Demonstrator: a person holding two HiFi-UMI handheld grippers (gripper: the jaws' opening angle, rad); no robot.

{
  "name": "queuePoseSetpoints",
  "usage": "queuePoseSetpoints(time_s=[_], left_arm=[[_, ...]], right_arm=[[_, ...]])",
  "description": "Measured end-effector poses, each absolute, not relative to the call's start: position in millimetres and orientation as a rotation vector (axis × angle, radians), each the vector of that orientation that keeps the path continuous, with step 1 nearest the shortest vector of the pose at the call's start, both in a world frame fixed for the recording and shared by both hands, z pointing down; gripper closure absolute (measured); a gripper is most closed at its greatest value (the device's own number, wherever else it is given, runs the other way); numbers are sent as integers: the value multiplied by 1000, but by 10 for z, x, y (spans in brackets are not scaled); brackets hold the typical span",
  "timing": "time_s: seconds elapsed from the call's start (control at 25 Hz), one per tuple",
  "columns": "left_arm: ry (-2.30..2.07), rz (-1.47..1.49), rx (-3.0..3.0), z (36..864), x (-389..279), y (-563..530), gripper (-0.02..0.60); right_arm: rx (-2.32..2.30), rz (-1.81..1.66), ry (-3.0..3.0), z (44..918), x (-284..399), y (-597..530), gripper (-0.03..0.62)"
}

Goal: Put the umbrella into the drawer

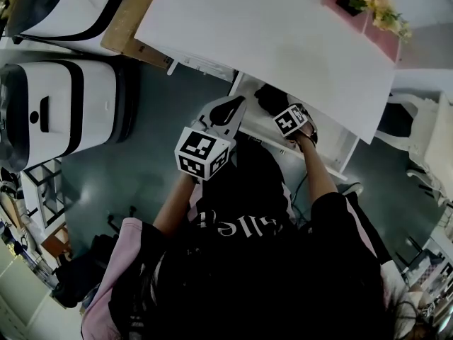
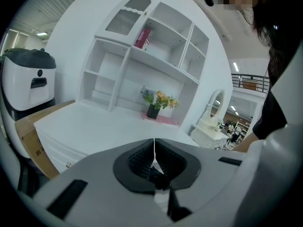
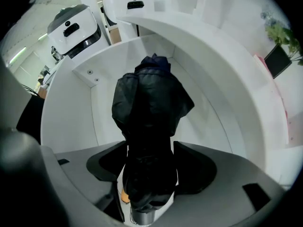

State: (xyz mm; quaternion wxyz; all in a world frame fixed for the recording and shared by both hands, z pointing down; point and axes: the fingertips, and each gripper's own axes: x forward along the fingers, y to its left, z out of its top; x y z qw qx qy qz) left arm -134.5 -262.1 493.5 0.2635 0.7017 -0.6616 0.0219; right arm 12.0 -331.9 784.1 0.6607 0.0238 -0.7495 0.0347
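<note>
Right gripper [image 3: 150, 155] is clamped on umbrella [image 3: 151, 103]; jaws are parted only by width of folded black bundle. Grip is taken at what seems handle end, likely so free end can be led in first. Umbrella is held inside open drawer [image 3: 71, 112], below edge of white desk [image 1: 283, 34]; contact with drawer floor cannot be told. Long axis is aligned with gripper's own line, far end pointed away from jaws, deeper into drawer. Left gripper [image 2: 154, 148] is closed on nothing and held near drawer's end, probably so path is left free.
</note>
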Motion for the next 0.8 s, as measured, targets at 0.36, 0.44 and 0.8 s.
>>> queuePoseSetpoints(time_s=[0.36, 0.44, 0.8], left_arm=[[-1737, 56, 1963, 4861, -1266, -2682, 565], [-1719, 57, 1987, 4844, -1219, -2709, 565], [-1615, 65, 2108, 4703, -970, -2786, 565]], right_arm=[[219, 130, -1837, 7125, 241, -3308, 304], [263, 166, -1897, 6929, 223, -3301, 304], [615, 465, -2242, 5800, 137, -3345, 304]])
